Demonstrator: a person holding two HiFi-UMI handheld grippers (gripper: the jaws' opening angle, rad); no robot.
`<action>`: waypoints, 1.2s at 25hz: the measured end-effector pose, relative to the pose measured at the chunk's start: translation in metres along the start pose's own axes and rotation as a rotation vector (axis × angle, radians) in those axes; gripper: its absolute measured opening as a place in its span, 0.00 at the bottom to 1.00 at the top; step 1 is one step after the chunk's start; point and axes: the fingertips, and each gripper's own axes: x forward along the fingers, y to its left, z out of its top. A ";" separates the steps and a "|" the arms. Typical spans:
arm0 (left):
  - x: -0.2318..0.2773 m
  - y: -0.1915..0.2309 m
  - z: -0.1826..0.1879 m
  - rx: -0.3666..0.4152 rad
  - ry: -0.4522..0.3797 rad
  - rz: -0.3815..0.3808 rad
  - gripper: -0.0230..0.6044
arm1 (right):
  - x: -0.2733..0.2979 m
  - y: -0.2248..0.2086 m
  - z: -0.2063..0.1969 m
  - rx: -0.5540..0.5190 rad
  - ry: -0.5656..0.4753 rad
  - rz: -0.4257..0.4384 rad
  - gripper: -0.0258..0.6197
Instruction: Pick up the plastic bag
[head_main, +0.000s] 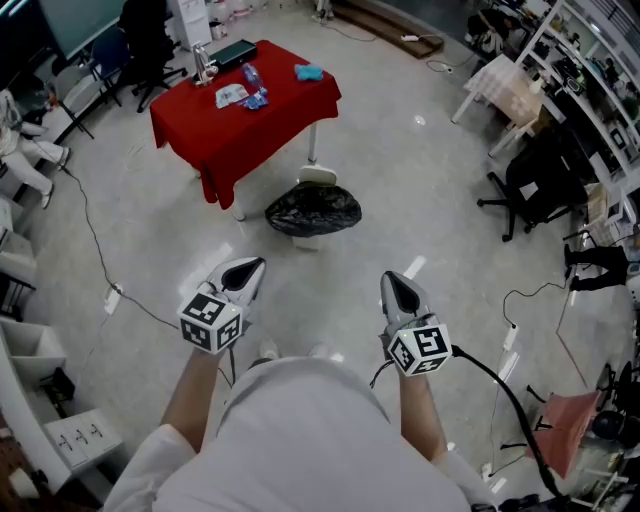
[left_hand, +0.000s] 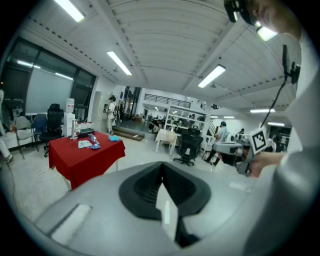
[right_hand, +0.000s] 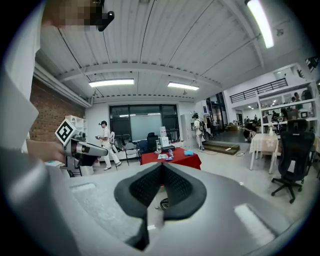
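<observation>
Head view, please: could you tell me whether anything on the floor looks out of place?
Yes: a crumpled black plastic bag sits on the open floor just in front of the red table, in the walkway. Nothing looks spilled or broken.

Grey floor (head_main: 420, 200), red-clothed table (head_main: 245, 115) (cluttered), office chair (head_main: 535, 180), ceiling strip lights (right_hand: 111, 82).

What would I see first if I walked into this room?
Probably the table with the bright red cloth, at the far side of the pale floor, with small things on top. Right in front of it a crumpled black plastic bag lies on the floor. Nearer to the person, the left gripper and right gripper are held side by side, both shut and empty.
</observation>
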 end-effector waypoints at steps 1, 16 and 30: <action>0.000 -0.003 0.000 0.004 -0.001 0.004 0.04 | -0.001 -0.001 -0.001 -0.004 0.001 0.008 0.04; 0.003 -0.036 -0.019 -0.070 -0.024 0.108 0.04 | -0.024 -0.026 -0.017 -0.063 0.012 0.112 0.04; 0.051 -0.010 -0.009 -0.020 0.004 0.090 0.04 | 0.003 -0.063 -0.031 -0.041 0.029 0.071 0.04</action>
